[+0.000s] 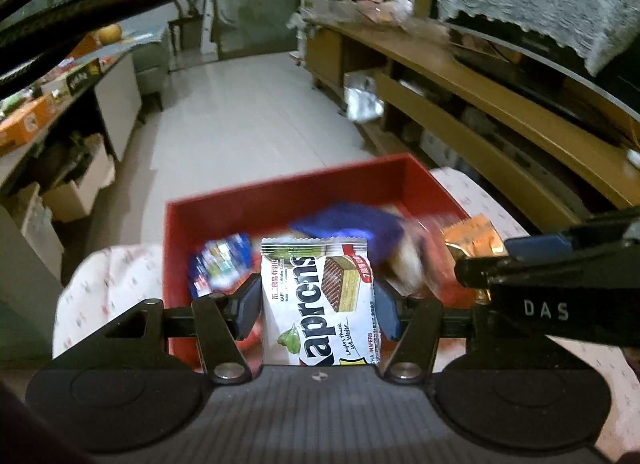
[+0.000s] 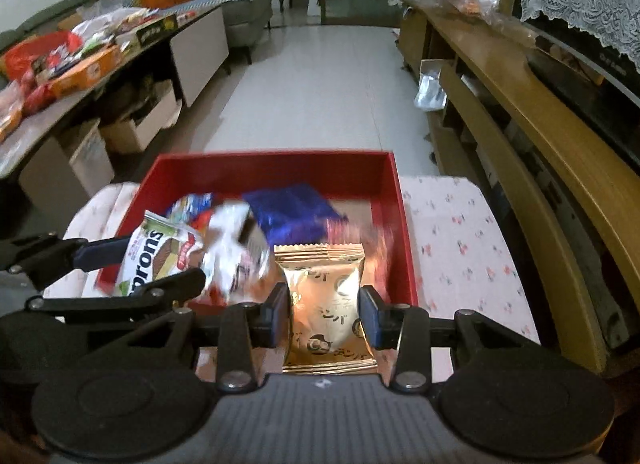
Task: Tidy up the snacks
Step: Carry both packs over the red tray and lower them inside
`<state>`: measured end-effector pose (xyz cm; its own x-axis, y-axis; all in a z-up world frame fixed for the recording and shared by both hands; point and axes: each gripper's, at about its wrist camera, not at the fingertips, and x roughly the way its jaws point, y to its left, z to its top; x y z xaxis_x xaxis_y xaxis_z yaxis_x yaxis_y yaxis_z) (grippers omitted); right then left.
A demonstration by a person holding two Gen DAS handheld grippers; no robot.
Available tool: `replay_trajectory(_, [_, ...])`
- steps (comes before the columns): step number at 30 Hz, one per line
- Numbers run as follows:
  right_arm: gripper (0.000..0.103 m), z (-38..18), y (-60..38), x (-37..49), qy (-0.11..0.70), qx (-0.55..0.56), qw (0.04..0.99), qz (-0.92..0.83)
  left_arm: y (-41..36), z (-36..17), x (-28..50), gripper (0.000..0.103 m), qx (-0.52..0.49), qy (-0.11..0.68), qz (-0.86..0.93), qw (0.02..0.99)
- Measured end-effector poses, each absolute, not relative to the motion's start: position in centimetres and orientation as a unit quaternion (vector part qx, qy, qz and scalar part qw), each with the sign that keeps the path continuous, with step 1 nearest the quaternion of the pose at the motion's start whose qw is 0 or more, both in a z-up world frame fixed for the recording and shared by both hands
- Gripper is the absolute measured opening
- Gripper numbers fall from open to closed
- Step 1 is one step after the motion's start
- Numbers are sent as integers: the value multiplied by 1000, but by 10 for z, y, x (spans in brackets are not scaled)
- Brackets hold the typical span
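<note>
My left gripper (image 1: 318,306) is shut on a white wafer packet (image 1: 318,300), held above the red box (image 1: 280,188). In the right wrist view the same wafer packet (image 2: 156,256) hangs at the left in the left gripper (image 2: 120,264). My right gripper (image 2: 324,314) is shut on a gold snack packet (image 2: 326,304), lifted over the near edge of the red box (image 2: 272,158). That gold packet (image 1: 474,234) shows at the right of the left wrist view, beside the right gripper (image 1: 492,264). A blue packet (image 2: 292,208) and other blurred snacks lie inside the box.
The box stands on a floral-cloth surface (image 2: 460,232). A wooden shelf unit (image 2: 520,124) runs along the right. A table (image 2: 80,76) piled with snack boxes stands at the left, and pale floor (image 2: 312,84) stretches ahead between them.
</note>
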<state>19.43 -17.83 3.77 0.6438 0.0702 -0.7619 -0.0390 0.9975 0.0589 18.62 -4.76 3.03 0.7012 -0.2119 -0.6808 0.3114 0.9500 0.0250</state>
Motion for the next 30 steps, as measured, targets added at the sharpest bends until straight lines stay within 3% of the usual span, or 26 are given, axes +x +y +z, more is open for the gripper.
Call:
replay_trajectory(12, [56, 9, -171, 257, 429, 12, 903, 11, -47, 10, 232, 65, 83, 363, -110, 922])
replay_trajectory(30, [56, 0, -168, 273, 416, -4, 909, 5, -51, -7, 247, 65, 92, 378, -103, 915])
